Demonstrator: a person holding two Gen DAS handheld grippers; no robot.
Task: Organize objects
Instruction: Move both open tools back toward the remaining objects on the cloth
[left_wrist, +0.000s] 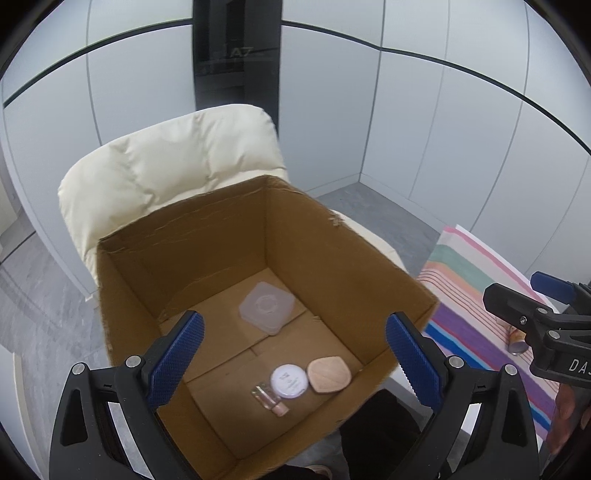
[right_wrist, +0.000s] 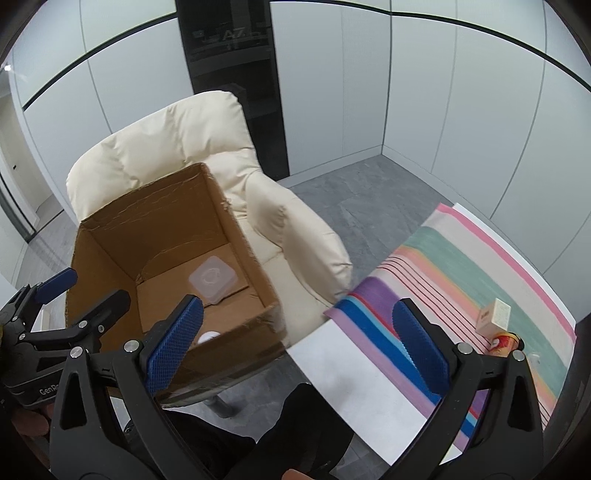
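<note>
An open cardboard box (left_wrist: 354, 266) (right_wrist: 110, 236) stands on a cream armchair. On its floor lie a clear square lid (left_wrist: 266, 307) (right_wrist: 212, 280), a round white compact (left_wrist: 289, 380), a tan wooden piece (left_wrist: 328, 373) and a small pink bottle (left_wrist: 275, 404). My left gripper (left_wrist: 295, 354) hangs open over the box with nothing between its fingers. My right gripper (right_wrist: 297, 339) stands open and empty over the gap between box and table. On the striped cloth (right_wrist: 461, 258) sit a small beige box (right_wrist: 493, 316) and a red-orange can (right_wrist: 506, 341) (left_wrist: 517, 341).
The cream armchair (left_wrist: 166, 162) (right_wrist: 295, 229) backs onto pale wall panels. A white table (right_wrist: 362, 376) carries the striped cloth at the right. Grey floor lies between chair and table. A dark-clothed leg (right_wrist: 295, 424) shows below the grippers.
</note>
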